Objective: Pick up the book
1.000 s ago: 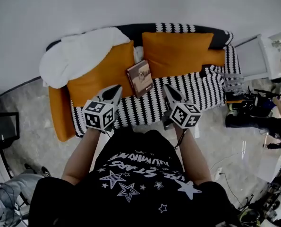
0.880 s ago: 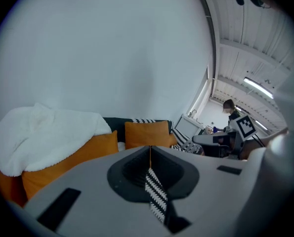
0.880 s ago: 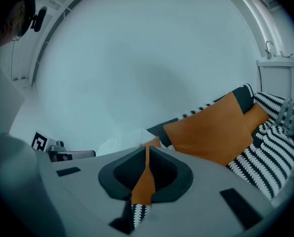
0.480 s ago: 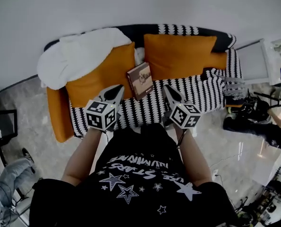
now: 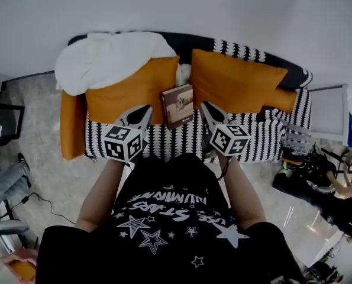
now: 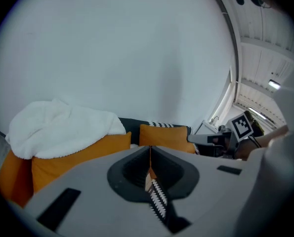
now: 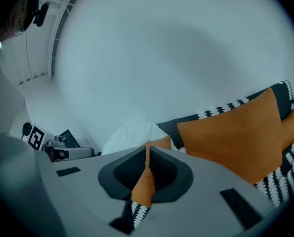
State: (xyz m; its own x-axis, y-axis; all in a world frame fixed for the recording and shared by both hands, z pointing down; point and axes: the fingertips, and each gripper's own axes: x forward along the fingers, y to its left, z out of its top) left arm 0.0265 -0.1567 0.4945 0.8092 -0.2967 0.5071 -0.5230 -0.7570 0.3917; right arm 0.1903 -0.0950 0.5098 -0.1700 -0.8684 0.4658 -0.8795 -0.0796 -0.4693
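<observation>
Between plump orange cushions [image 5: 131, 90] on a zigzag-striped sofa [image 5: 264, 141], a rectangular book [image 5: 178, 105] is flanked by the left hand-held gripper [image 5: 144, 111] and right hand-held gripper [image 5: 204, 107], both closed empty.

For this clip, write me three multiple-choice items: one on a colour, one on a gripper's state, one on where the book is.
1. The blanket draped on the sofa is: A white; B red; C green.
2. The right gripper is: A wide open; B half open; C shut, nothing held.
3. The book lies: A on the blanket; B in the right gripper; C on the sofa between two orange cushions.

Key: A, the head view shows it white; C, the right gripper view shows the jaws together with nothing between them; C, it sits in the gap between the cushions.
</observation>
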